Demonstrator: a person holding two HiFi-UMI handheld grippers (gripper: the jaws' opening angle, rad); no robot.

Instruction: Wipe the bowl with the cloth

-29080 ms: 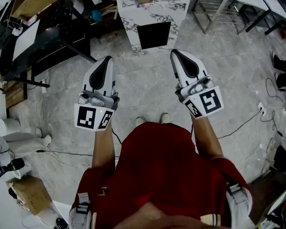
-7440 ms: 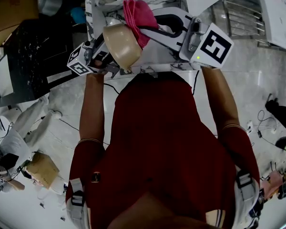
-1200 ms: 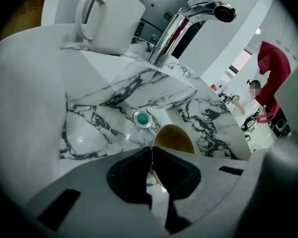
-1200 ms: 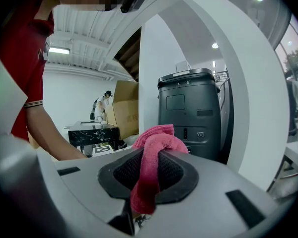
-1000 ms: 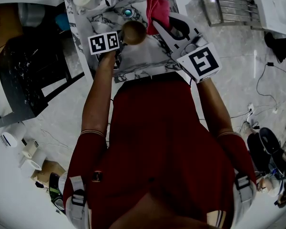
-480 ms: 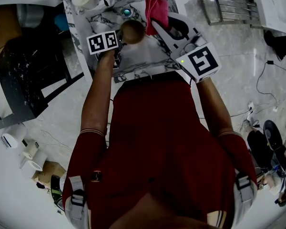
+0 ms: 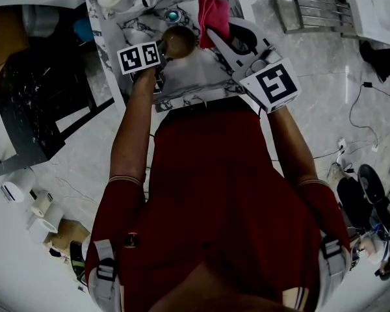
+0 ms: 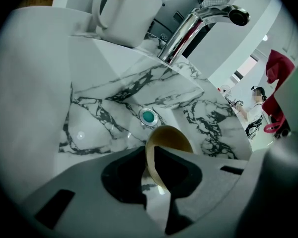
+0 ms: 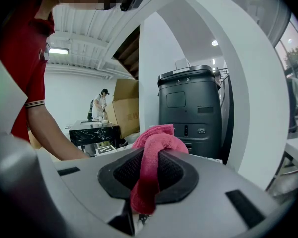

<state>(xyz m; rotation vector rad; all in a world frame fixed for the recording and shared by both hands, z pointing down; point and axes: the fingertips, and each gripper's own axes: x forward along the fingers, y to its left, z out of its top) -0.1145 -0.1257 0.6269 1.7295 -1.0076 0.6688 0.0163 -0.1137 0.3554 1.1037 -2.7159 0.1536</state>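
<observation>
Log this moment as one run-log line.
left gripper: shut on bowl rim, over sink | right gripper: shut on cloth | cloth: held beside bowl, not inside it

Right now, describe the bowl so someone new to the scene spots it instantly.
Find the marble sink with the chrome faucet. Over its basin, the left gripper pinches the rim of a bowl turned on edge. It is the only tan thing there: the mug beside the faucet is white, the cloth pink.
</observation>
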